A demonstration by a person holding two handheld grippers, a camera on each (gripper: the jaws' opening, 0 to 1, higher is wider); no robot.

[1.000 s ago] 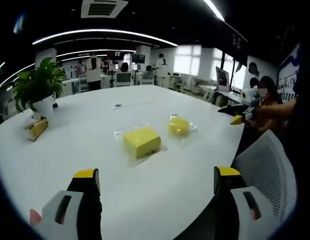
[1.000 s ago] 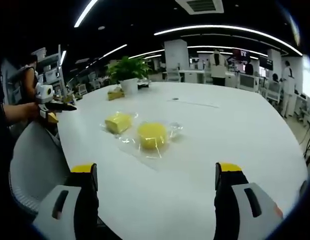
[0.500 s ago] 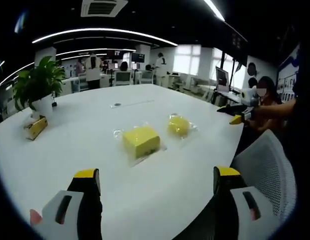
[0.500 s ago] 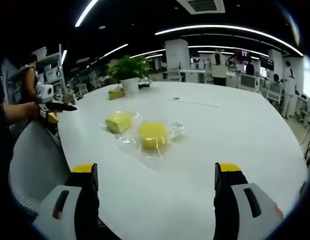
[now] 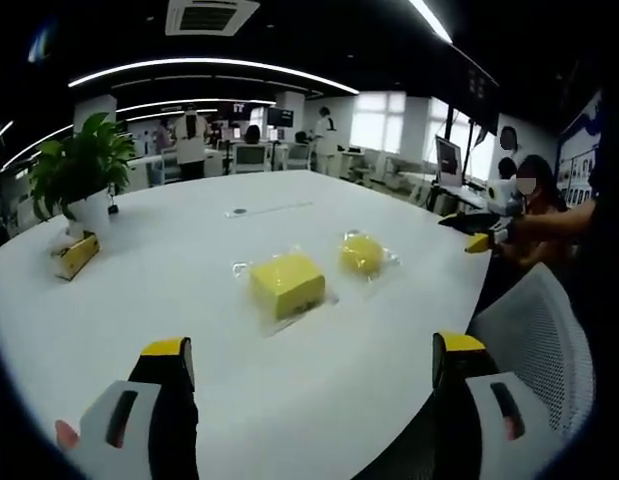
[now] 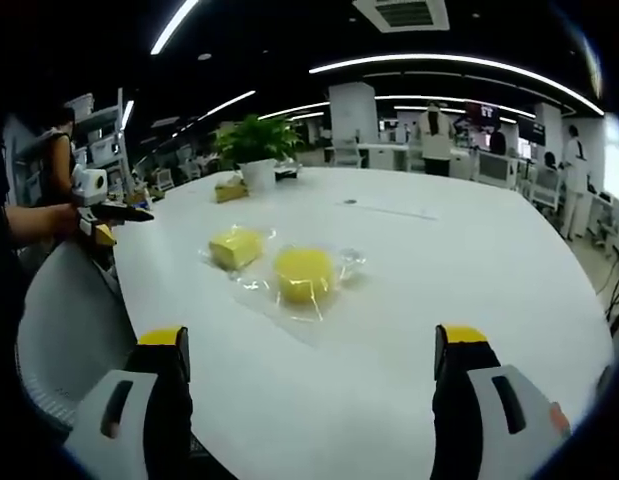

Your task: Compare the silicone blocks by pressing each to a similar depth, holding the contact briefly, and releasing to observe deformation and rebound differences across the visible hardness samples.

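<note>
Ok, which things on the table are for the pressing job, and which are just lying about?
For the job: square block, round block, both in clear wrap; left gripper, right gripper.
Lying about: plant, tissue box, mesh chair.

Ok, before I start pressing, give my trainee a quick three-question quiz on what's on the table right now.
1. True or false: the left gripper is already pressing a block.
2. Which sample lies nearer the potted plant: A) the square yellow block, B) the round yellow block?
3. What are both blocks sitting in on the white table?

Key: 1. False; both the left and the right gripper are open, short of the blocks. 2. A. 3. Clear plastic wrappers.
</note>
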